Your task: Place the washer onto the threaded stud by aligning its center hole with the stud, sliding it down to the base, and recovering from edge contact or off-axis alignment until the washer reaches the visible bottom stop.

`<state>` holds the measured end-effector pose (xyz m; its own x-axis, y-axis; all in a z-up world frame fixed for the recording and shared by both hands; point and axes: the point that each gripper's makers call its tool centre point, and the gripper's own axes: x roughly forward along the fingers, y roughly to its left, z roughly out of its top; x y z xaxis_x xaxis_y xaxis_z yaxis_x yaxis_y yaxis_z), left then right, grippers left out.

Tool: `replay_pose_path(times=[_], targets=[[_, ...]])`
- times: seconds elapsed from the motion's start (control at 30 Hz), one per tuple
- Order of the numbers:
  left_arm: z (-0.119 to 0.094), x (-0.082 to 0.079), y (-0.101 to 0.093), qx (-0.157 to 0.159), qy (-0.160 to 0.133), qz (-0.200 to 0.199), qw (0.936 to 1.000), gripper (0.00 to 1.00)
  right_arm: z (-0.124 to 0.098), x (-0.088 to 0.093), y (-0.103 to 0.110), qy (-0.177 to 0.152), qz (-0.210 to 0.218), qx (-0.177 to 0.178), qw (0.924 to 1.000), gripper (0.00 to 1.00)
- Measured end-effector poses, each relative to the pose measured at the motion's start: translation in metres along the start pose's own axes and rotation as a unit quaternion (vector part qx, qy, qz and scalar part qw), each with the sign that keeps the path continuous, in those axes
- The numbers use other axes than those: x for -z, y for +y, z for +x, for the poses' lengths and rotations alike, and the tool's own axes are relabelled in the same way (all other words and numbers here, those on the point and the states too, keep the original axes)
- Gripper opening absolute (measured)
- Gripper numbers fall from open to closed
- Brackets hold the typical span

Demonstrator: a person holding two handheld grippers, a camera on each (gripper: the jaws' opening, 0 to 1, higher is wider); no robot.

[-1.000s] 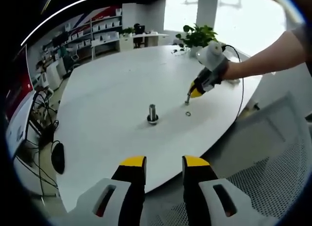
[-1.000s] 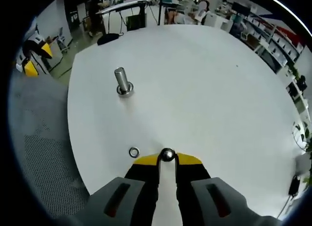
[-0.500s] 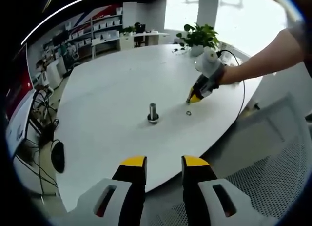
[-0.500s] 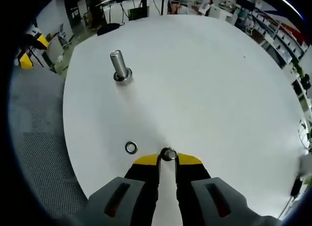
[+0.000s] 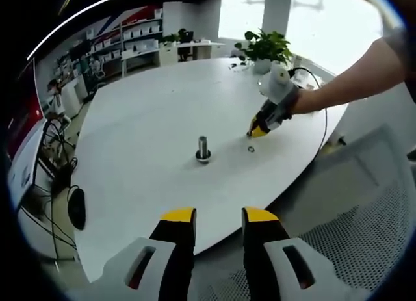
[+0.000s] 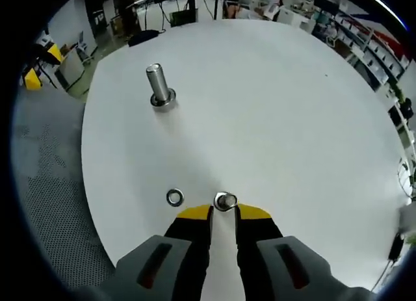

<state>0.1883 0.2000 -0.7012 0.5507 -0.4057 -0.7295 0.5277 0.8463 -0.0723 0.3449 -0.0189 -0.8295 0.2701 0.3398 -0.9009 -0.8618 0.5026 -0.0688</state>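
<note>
A steel threaded stud [image 5: 203, 148] [image 6: 158, 86] stands upright on its round base on the white table [image 5: 143, 119]. My right gripper [image 6: 224, 211] is shut on a small washer [image 6: 225, 201], held at the fingertips low over the table, well short of the stud. A second washer [image 6: 174, 197] [image 5: 251, 149] lies flat on the table just left of those tips. In the left gripper view, a person's hand holds the right gripper [image 5: 255, 129] beyond the stud. My left gripper [image 5: 218, 216] hangs open off the table's near edge, holding nothing.
A grey mesh chair [image 5: 351, 236] [image 6: 45, 177] sits by the table edge. A potted plant [image 5: 263, 47] and a dark cable [image 5: 322, 112] lie at the far side. Shelves and desks fill the room behind. The table [image 6: 273, 106] is bare around the stud.
The right gripper has drifted slightly with its washer, which now shows its ring face at the tips. The stud looks a little nearer in the right gripper view. The left gripper has held still.
</note>
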Motion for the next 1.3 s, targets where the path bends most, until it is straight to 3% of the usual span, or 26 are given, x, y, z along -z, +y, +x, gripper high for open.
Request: replay_pose_path(times=[0.4,0.57,0.9,1.1,1.3], targets=[[-0.001,-0.003,0.000,0.000,-0.008,0.002,1.0000,0.26,-0.021,0.015,-0.003,-0.002,0.014,0.007,0.9999,0.17],[-0.002,-0.005,0.001,-0.004,-0.014,-0.001,0.9999,0.26,-0.024,0.021,0.007,-0.014,0.076,0.001,0.9970,0.19],[-0.002,-0.005,0.003,-0.006,-0.014,-0.002,0.9999,0.27,-0.008,0.015,0.051,0.005,0.044,-0.039,0.9982,0.23],[-0.004,-0.007,0.005,-0.009,-0.021,-0.005,0.9997,0.26,0.004,0.004,0.058,0.015,0.026,-0.055,0.9980,0.26],[-0.003,-0.006,0.004,-0.006,-0.018,-0.004,0.9998,0.26,0.008,-0.006,0.054,0.008,0.012,-0.047,0.9988,0.25]])
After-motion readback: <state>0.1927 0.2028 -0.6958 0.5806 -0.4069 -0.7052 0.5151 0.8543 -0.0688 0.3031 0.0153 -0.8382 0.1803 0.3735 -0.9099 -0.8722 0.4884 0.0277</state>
